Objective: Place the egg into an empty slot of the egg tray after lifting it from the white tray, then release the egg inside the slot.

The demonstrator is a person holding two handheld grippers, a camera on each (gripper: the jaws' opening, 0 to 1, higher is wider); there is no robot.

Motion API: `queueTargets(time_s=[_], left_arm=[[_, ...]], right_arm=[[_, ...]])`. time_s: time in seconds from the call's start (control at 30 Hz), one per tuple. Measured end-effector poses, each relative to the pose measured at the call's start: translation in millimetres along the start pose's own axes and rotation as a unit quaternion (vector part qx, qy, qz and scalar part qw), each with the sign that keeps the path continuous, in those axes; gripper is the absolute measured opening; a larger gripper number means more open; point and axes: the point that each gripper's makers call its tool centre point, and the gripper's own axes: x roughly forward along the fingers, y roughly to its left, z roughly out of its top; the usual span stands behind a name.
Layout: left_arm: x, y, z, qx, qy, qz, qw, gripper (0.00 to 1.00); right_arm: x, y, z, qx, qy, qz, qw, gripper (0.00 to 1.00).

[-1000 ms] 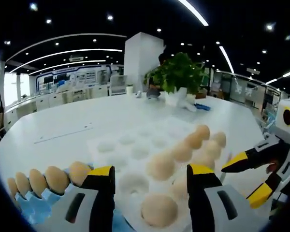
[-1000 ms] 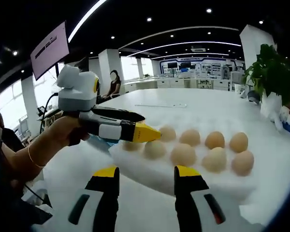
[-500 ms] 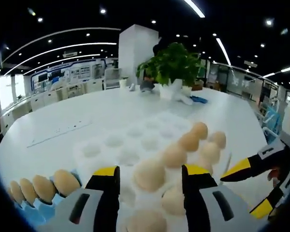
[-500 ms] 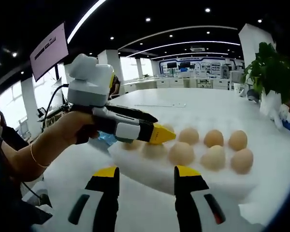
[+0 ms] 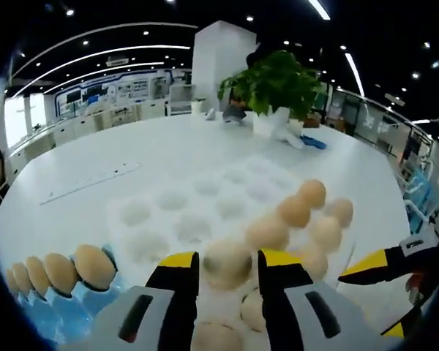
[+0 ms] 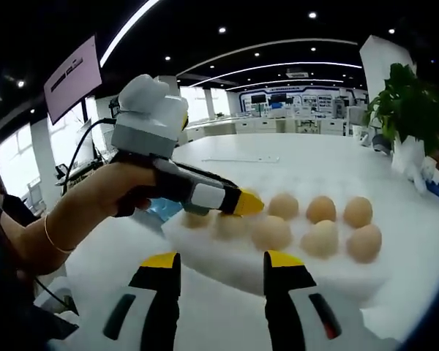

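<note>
Egg sits clamped between the left gripper jaws, just above the white egg tray, whose empty slots lie ahead and left; right gripper hangs open, well apart.

Counter: white, broad, curved edge. Plant: green, leafy, in a white pot at the counter's far side, in front of a white pillar. Blue item: flat on the counter beside the pot. Screen: wall-mounted, pale. Ceiling light strips: long, curved.
</note>
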Motion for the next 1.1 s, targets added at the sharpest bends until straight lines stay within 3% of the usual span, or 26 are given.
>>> queueTargets(time_s=[0.5, 1.1], left_arm=[[0.4, 3.6, -1.2, -0.005, -0.001, 0.015, 0.9999, 0.29], [-0.2, 0.8, -0.9, -0.013, -0.029, 0.01, 0.9995, 0.26]], right_arm=[[-2.9, -5.0, 1.0, 0.007, -0.004, -0.007, 0.9999, 0.47], [-1.4, -4.0, -4.1, 0.006, 0.004, -0.008, 0.9999, 0.47]])
